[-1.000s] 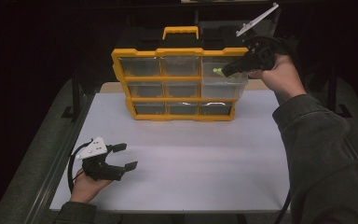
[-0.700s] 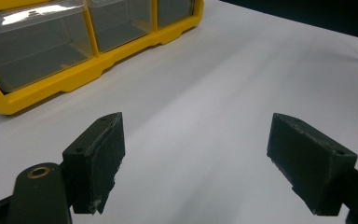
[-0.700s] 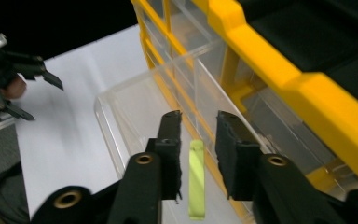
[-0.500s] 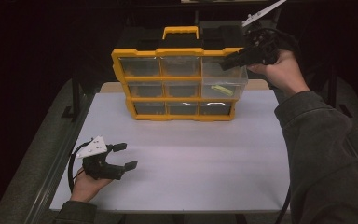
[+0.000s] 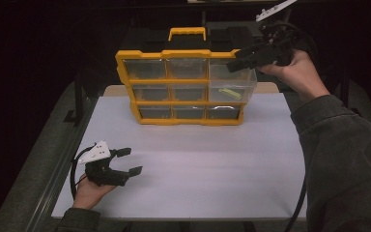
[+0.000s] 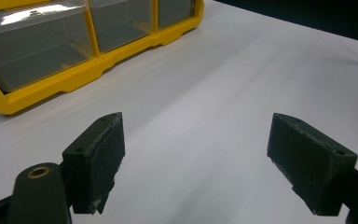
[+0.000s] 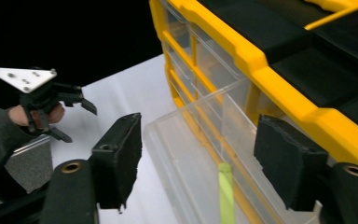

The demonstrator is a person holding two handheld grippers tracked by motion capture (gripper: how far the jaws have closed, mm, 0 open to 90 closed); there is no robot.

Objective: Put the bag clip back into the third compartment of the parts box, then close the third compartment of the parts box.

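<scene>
While the right tool [image 5: 241,57] hangs over the pulled-out top-right drawer [image 5: 232,84] of the yellow organizer [image 5: 186,82], its jaws have just been opening and hold nothing; the green stick [image 5: 229,92] lies inside that drawer, apparently dropped there, and the left tool [image 5: 128,162] rests wide open and empty on the worktop [image 5: 212,159], out of the way

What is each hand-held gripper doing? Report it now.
Left hand-held gripper: open, empty, above the table.
Right hand-held gripper: open, jaws just opened, nothing gripped, over the pulled-out drawer.
</scene>
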